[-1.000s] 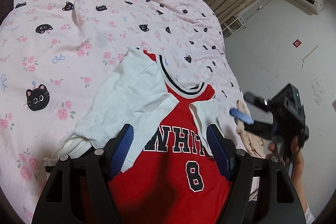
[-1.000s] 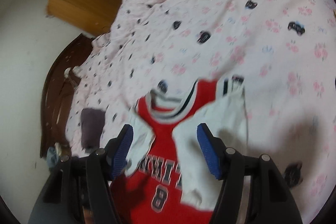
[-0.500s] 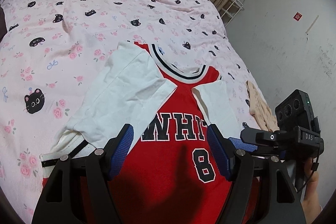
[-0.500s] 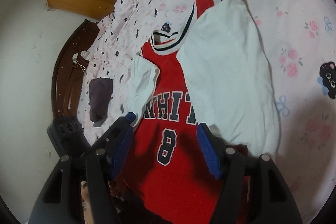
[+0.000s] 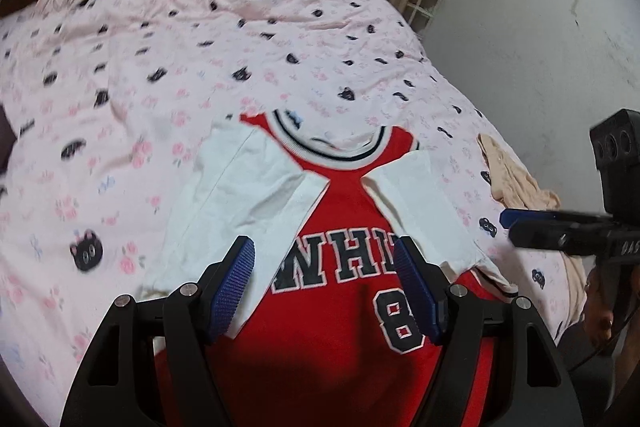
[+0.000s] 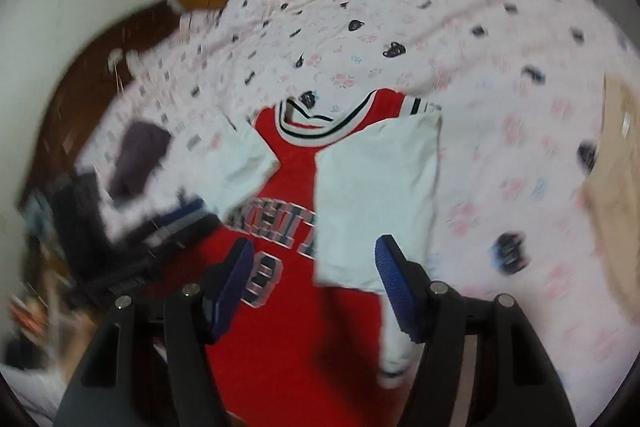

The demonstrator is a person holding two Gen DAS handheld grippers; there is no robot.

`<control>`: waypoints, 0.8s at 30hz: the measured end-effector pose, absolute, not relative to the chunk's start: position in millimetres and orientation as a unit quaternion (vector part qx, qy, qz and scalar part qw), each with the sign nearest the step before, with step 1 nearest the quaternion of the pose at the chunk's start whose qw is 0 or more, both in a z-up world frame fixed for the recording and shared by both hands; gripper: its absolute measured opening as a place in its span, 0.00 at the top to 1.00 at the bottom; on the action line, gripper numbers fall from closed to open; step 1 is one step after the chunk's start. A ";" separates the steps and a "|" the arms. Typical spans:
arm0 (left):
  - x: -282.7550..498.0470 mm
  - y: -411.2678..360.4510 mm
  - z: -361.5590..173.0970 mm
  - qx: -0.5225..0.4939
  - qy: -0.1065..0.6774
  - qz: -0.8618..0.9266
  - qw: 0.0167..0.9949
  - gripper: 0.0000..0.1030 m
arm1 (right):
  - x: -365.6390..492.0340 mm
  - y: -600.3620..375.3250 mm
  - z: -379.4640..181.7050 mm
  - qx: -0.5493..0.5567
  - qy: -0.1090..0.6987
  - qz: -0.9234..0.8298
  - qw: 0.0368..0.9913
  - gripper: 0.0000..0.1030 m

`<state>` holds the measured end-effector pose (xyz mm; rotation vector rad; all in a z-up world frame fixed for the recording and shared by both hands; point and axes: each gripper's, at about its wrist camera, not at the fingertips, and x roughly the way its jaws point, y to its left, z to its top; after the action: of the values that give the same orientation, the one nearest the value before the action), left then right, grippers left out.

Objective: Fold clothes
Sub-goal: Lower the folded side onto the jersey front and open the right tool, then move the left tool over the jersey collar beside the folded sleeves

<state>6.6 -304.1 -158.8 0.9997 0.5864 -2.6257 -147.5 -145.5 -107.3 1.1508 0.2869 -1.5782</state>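
Jersey [image 5: 340, 315], red with both white sleeves folded inward, lies flat on the pink bedspread [image 5: 168, 75]; the left gripper [image 5: 325, 287] hovers above it, spread wide, empty. Right wrist view, blurred: right gripper [image 6: 314, 285] likewise spread and empty over the jersey [image 6: 288, 327].

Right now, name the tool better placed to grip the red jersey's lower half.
Left, probably. The left tool hangs open right over the jersey by the number 8; the right tool sits off its side, above the bedspread.
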 end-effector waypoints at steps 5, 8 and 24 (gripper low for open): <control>-21.7 -296.7 -144.2 0.381 0.097 -0.910 0.133 0.35 | -125.3 -157.7 -125.7 0.446 0.256 -0.629 0.583 0.69; -42.7 -301.2 -145.7 0.405 0.077 -0.904 0.113 0.35 | -119.6 -161.7 -130.7 0.431 0.277 -0.627 0.588 0.69; -99.0 -305.8 -179.2 0.432 0.063 -0.895 0.096 0.35 | -112.6 -179.0 -145.6 0.410 0.315 -0.621 0.589 0.67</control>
<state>-99.0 -305.8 -179.2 1.2800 0.1854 -2.6516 -112.6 -179.0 -145.6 0.9536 0.7341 -1.4456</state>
